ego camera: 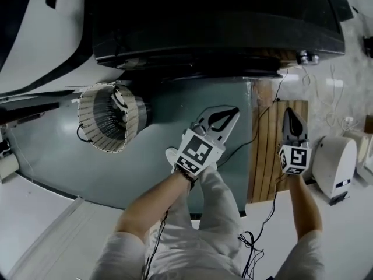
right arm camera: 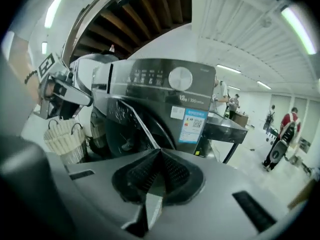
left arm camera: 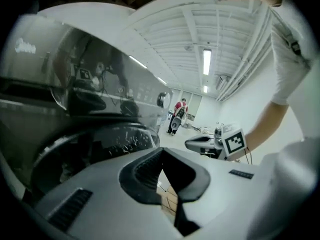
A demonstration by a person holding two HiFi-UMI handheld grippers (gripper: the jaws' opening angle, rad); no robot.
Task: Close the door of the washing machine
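Note:
The dark grey washing machine point(right arm camera: 160, 96) fills the middle of the right gripper view, and its round glass door point(right arm camera: 131, 126) seems to stand ajar, seen edge-on. In the left gripper view the door's glass point(left arm camera: 100, 144) curves just beyond my jaws at the left. From above, only the machine's dark top point(ego camera: 215, 22) shows. My left gripper point(ego camera: 229, 114) is shut and empty, held in front of the machine. My right gripper point(ego camera: 290, 114), further right, is also shut with nothing in it. Neither touches the door.
A woven laundry basket point(ego camera: 108, 116) lies on the grey mat point(ego camera: 52, 150) at the left of the machine. Wooden boards point(ego camera: 265, 156) and a white appliance point(ego camera: 335, 165) are at the right. A dark table point(right arm camera: 232, 129) stands beside the machine, with people far off point(right arm camera: 280, 136).

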